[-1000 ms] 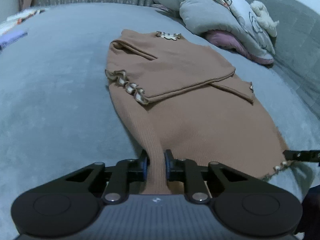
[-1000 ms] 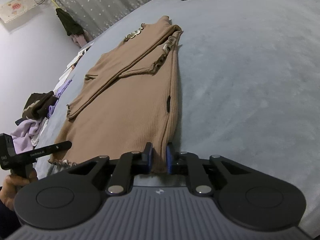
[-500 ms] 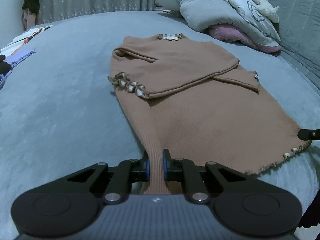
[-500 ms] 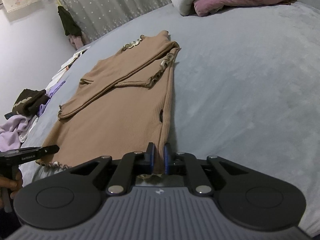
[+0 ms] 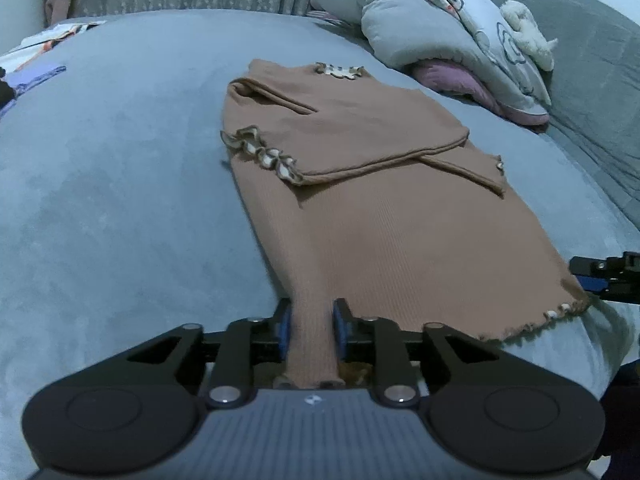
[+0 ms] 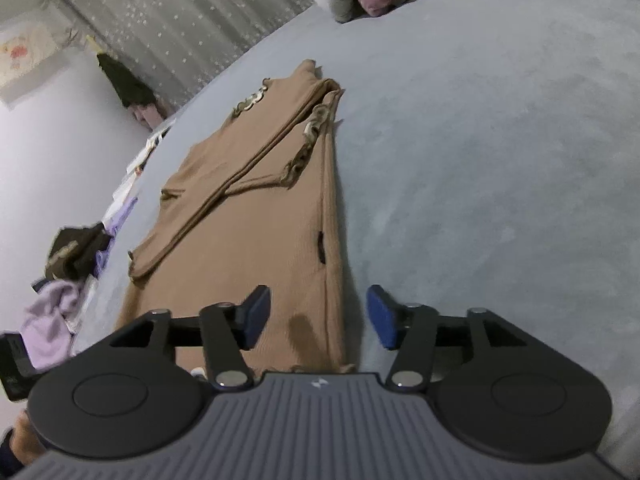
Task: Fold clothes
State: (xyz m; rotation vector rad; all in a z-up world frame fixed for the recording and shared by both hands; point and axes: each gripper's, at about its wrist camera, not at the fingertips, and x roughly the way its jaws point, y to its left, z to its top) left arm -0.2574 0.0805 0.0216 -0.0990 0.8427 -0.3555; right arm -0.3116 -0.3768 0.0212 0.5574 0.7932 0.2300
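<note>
The grey bed [image 5: 120,200] carries everything, with a heap of pillows and quilt [image 5: 440,40] at its far end. The brown ribbed dress [image 5: 380,220] lies flat along it, both frilled sleeves already folded across the chest and the hem nearest the 2 tongs. It looks light, soft and limp, likely to sag and crease, so the 2 hem corners are the best places to take it. No containers show; only loose clothes [image 6: 60,300] lie at the bed's edge. The right gripper [image 6: 316,316] stands wide apart, its jaws just opened, the hem corner lying loose between them. The left gripper [image 5: 310,326] has just eased apart too; a ridge of hem stands between its pads [image 5: 284,326], barely pinched if at all.
</note>
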